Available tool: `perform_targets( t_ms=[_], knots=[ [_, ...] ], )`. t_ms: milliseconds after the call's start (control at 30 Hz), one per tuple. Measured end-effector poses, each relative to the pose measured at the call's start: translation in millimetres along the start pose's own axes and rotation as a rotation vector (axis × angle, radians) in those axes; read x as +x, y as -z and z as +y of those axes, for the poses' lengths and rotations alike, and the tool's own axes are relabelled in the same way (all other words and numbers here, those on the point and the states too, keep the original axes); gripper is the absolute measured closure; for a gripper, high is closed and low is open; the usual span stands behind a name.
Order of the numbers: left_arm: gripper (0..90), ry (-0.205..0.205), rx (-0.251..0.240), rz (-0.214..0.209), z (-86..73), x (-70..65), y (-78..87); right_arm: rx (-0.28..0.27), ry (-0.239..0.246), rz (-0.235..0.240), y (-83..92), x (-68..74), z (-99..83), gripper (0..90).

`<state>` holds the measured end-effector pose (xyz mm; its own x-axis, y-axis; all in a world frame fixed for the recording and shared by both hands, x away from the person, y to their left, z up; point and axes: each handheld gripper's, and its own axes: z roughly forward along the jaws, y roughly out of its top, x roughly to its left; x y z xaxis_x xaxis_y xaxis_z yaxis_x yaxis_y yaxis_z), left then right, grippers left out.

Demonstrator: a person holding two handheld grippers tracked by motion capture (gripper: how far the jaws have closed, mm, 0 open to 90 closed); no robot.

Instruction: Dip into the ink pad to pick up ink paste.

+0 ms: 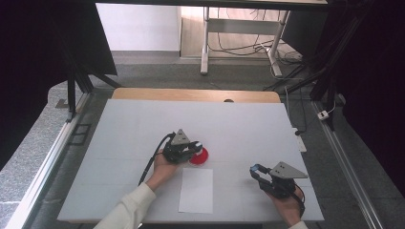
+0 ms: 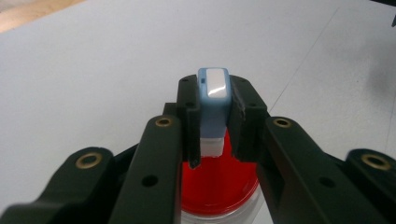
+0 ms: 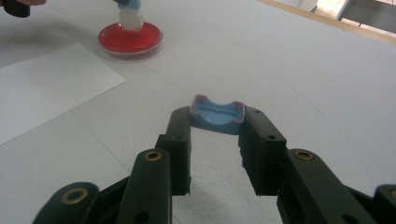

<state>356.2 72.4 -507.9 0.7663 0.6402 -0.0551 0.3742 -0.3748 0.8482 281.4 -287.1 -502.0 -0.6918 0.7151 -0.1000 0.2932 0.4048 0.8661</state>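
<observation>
Stamp [image 2: 213, 100] in blue and white sits clamped between the jaws of my left gripper [image 2: 214, 116], its white foot just over the red ink dish [image 2: 219, 186]. In the high view I see this dish [image 1: 200, 156] near the top of the white paper sheet [image 1: 196, 190]. My right gripper [image 3: 217, 122] pinches the blue cap [image 3: 217, 114] above the white table [image 3: 303, 70], well apart from the dish.

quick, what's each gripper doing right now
left gripper: shut on the blue stamp, over the red dish
right gripper: shut on the blue cap
</observation>
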Motion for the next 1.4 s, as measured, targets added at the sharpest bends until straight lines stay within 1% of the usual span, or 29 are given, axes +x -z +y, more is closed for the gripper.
perform_targets(
  t_ms=[167, 233, 333, 500, 667, 833, 1067, 1167, 1400],
  knots=[
    [75.8, -0.011, 0.006, 0.011, 2.1, -0.2, 2.6, 0.0, 0.002, 0.0, -0.3, 0.4, 0.1, 64.5],
    [75.7, -0.01, 0.012, 0.007, 2.1, 0.7, 2.7, 0.0, 0.003, 0.0, -0.1, 0.3, 0.1, 64.5],
    [75.7, 0.0, 0.018, -0.001, 2.3, 3.1, 3.8, 0.0, 0.003, 0.003, -0.1, 0.2, 0.1, 64.5],
    [75.7, 0.017, 0.013, -0.01, 4.5, 6.9, 8.5, 0.002, 0.003, 0.004, -0.2, 0.5, 0.1, 64.5],
    [75.7, 0.012, 0.035, -0.025, 3.0, 6.5, 4.5, 0.004, 0.004, 0.005, -0.6, 0.8, 0.1, 64.5],
    [75.7, 0.013, 0.039, -0.029, 0.7, 7.5, 0.9, 0.003, -0.001, 0.006, -0.5, 0.3, -0.1, 64.5],
    [75.7, 0.012, 0.057, -0.031, -2.9, 8.2, -3.4, 0.003, -0.002, 0.004, -0.2, 0.4, 0.0, 64.5],
    [75.7, 0.016, 0.057, -0.034, -3.4, 8.8, -3.7, 0.001, -0.001, 0.005, -0.2, 0.3, 0.1, 64.5],
    [75.8, 0.007, 0.06, -0.034, -3.7, 8.3, -3.8, 0.0, 0.002, 0.005, 0.0, 0.3, 0.1, 64.5]
  ],
)
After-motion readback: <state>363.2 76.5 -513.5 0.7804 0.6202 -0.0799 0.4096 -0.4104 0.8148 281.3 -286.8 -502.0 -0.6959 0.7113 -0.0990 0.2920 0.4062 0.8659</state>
